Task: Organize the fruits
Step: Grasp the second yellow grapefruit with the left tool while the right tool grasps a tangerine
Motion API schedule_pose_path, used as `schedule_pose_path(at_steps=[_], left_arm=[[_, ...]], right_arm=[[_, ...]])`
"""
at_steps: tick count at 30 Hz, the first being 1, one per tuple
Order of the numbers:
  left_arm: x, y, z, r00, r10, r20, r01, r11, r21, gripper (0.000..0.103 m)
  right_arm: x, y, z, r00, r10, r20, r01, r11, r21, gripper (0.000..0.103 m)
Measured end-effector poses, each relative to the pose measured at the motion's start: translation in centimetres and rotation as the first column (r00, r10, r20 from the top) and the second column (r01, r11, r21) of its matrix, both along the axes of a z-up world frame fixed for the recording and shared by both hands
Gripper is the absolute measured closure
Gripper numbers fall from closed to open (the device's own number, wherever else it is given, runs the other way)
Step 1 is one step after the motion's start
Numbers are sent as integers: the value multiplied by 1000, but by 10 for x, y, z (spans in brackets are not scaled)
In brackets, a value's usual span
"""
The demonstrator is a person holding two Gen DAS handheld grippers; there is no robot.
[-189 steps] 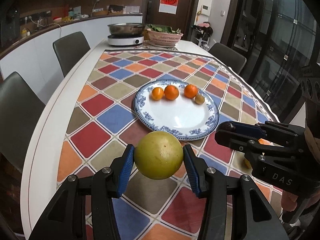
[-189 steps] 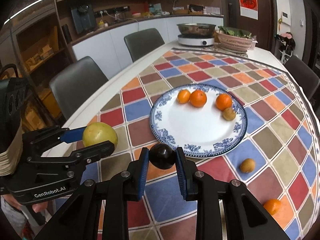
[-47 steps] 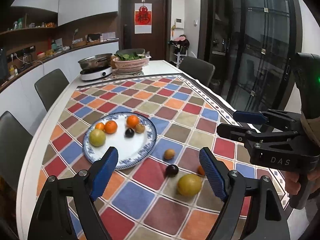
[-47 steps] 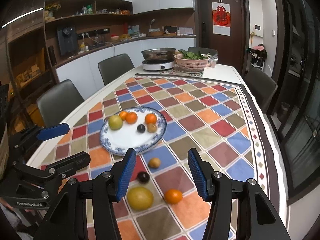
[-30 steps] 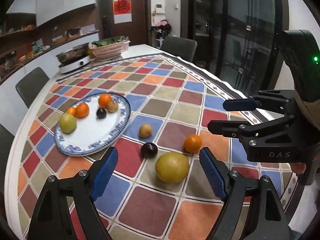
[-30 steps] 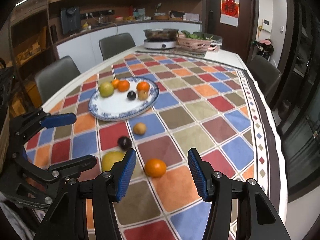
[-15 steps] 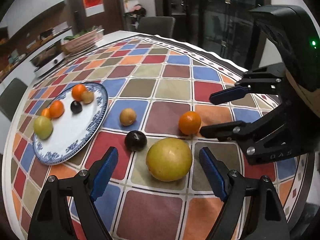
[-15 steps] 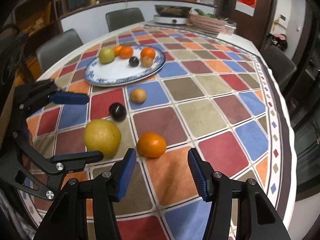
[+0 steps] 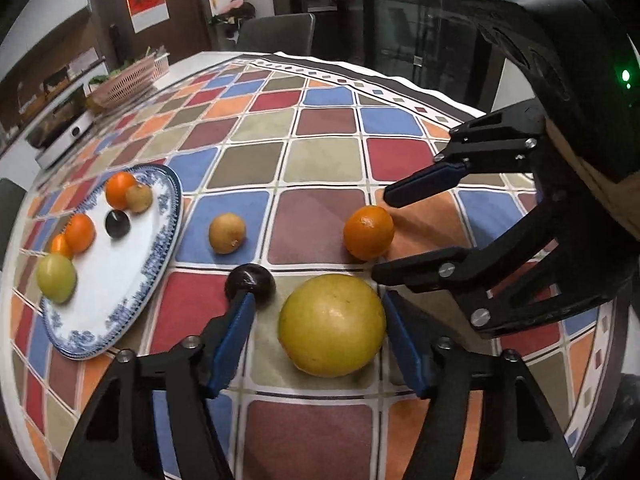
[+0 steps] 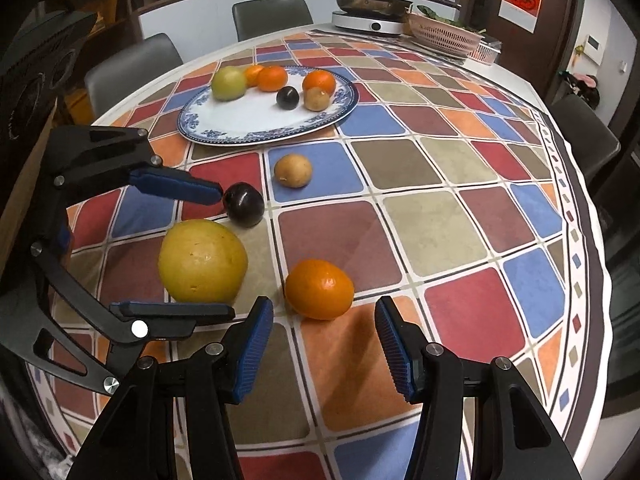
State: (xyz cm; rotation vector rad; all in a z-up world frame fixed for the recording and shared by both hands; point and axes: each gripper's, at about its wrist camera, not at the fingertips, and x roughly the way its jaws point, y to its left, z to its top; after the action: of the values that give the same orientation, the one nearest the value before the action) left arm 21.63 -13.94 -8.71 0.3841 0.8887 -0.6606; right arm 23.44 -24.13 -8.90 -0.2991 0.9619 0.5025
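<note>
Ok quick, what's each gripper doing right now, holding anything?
Left gripper: closing around the big yellow fruit, pads not yet gripping it.
Right gripper: open, empty, just short of the orange.

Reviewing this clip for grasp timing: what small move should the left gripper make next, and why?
Probably finish closing. The left gripper is closing astride the large yellow fruit, with a gap at its left pad; the plate lies beyond.

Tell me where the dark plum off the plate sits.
In the left wrist view the dark plum lies on the tablecloth between the plate and the big yellow fruit.
</note>
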Motion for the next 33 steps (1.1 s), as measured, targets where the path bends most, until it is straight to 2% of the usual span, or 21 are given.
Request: schedule_pose_path(at_steps=[3,6,18,24,33], left_arm=[[0,1,-1,1000,4,-30,-5,1000,-28,53],[-3,3,0,999,44,-28,-45,999,-22,53],[-4,20,10,983,182,-37,-184,979,-83,53],[-9,29,18,975,219,-26,-221,968,-116,53],[-23,43,43,963,266,38,-255,951,-176,53]], right_arm=[[2,1,-2,1000,-3,-5,4,1000,11,49],[5,0,-4,1000,-9,-14,10,1000,28,57],[8,1,-6,999,-29,-18,30,998,59,66],[5,0,-1,998,-55,-12,56,996,77,66],[-15,7,29,995,-73,67,66,992,110,66]])
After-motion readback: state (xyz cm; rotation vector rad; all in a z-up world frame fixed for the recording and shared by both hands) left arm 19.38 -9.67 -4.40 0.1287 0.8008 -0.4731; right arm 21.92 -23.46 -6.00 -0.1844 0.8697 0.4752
